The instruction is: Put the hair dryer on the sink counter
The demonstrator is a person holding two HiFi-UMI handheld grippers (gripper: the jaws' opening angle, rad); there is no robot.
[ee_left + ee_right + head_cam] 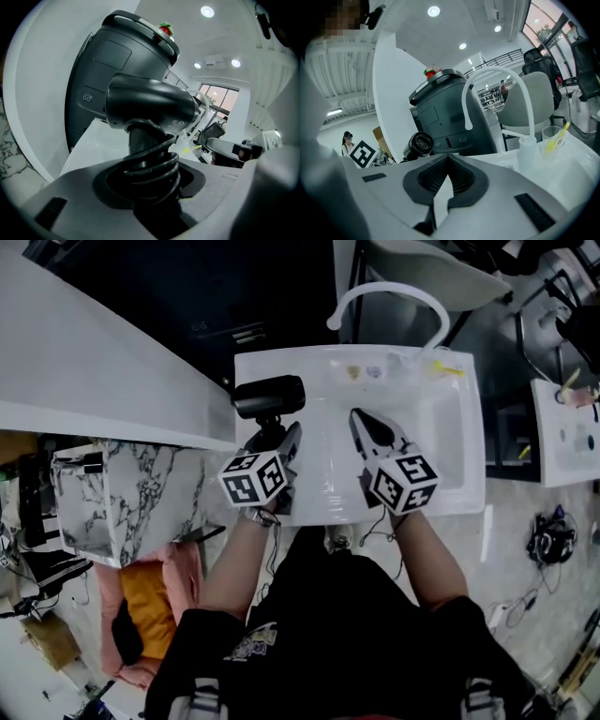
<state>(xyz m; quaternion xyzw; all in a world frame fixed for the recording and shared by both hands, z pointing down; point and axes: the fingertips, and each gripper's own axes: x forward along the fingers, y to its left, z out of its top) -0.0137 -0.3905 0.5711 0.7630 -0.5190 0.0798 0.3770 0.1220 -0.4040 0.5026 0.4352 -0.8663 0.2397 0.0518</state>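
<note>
Black hair dryer (269, 397), gripped by its cord-wrapped handle (149, 157) between the widely parted jaws of the left gripper (274, 439), was held upright over the left rear corner of the white sink counter (450, 427). Beside it, the right gripper (367, 430) hovered over the counter, jaws closed together and empty.

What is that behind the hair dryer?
A big dark grey machine with a red knob on top stands behind the hair dryer, which covers its lower middle.
</note>
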